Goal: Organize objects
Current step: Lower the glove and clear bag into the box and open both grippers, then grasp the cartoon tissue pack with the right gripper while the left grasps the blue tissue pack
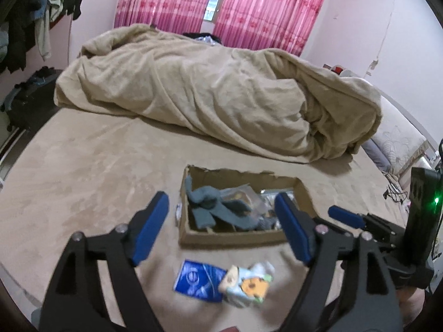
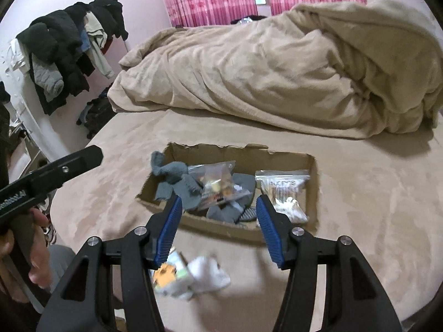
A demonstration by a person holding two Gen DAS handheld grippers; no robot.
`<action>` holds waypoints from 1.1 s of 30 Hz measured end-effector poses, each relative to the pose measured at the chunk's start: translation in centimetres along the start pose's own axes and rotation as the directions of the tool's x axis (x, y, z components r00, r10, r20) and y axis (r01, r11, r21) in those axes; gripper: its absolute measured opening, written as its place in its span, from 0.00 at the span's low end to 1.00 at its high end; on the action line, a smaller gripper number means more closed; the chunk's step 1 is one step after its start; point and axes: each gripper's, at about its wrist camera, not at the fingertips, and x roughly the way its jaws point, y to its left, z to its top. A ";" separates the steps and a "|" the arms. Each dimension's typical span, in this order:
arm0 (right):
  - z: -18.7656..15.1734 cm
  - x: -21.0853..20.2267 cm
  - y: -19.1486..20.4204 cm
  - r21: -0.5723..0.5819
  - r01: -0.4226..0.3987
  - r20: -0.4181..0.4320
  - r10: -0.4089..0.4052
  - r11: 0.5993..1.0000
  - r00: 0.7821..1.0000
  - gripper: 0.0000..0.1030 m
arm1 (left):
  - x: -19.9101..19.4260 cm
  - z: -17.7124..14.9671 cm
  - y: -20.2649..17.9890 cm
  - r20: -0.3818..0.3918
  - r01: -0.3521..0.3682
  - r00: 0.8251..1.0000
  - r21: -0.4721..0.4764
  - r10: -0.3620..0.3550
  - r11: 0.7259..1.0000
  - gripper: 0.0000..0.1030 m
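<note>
A shallow cardboard box [image 1: 235, 238] [image 2: 312, 166] sits on the beige bed. It holds grey socks [image 1: 218, 207] [image 2: 177, 177] and clear zip bags [image 2: 285, 193]. In front of the box lie a blue packet [image 1: 200, 280] and a small white pack with an orange cartoon print [image 1: 249, 282] [image 2: 188, 276]. My left gripper [image 1: 221, 227] is open above the packets, empty. My right gripper [image 2: 218, 229] is open above the white pack, empty. The right gripper's finger also shows in the left wrist view [image 1: 346, 217], and the left gripper's shows in the right wrist view [image 2: 69, 163].
A rumpled beige duvet [image 1: 207, 94] [image 2: 290, 66] covers the far half of the bed. Pink curtains [image 1: 221, 8] hang behind. Clothes hang on a rack [image 2: 69, 49] at the left, with a dark suitcase [image 1: 25, 105] below.
</note>
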 end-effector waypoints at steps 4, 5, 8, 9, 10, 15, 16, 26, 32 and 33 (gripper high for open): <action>-0.8 -3.3 0.7 -0.011 0.017 0.039 -0.016 1.000 0.999 0.74 | -3.8 -1.1 -1.0 0.029 -0.005 1.000 0.020 0.004 1.000 0.83; -1.0 -4.0 0.8 -0.013 0.018 0.046 -0.017 1.000 0.999 0.74 | -4.5 -1.4 -1.1 0.033 -0.006 0.999 0.021 0.005 1.000 0.83; -1.7 -6.1 1.3 -0.029 0.039 0.069 -0.037 0.999 0.997 0.75 | -6.1 -2.8 -1.3 0.035 -0.011 0.999 0.021 0.010 1.000 0.88; -2.0 -6.7 1.5 -0.044 0.054 0.077 -0.051 0.998 0.996 0.75 | -6.3 -3.2 -1.3 0.029 -0.009 1.000 0.018 0.009 1.000 0.88; -2.3 -7.2 1.7 -0.058 0.065 0.080 -0.060 0.996 0.995 0.75 | -6.4 -3.8 -1.2 0.019 -0.004 1.000 0.013 0.003 1.000 0.88; -3.8 -8.3 2.0 -0.083 0.074 0.068 -0.068 0.994 0.995 0.75 | -6.2 -6.9 -0.1 -0.036 -0.022 0.999 -0.021 0.022 1.000 0.88; -4.1 -8.4 2.1 -0.087 0.075 0.070 -0.069 0.993 0.995 0.75 | -5.9 -7.4 0.3 -0.055 -0.034 0.998 -0.025 0.032 0.999 0.88; -6.9 -6.0 2.3 -0.101 0.071 -0.019 -0.073 0.992 0.997 0.75 | -4.4 -10.7 2.1 -0.135 -0.050 0.990 -0.053 0.042 0.997 0.88; -7.6 -3.0 3.1 -0.121 0.036 -0.067 -0.045 0.992 0.997 0.75 | -3.2 -11.6 2.5 -0.166 -0.059 0.985 -0.047 0.050 0.997 0.88; -7.7 -2.5 3.2 -0.123 0.033 -0.075 -0.042 0.992 0.996 0.75 | -3.1 -11.7 2.6 -0.170 -0.062 0.984 -0.046 0.053 0.997 0.88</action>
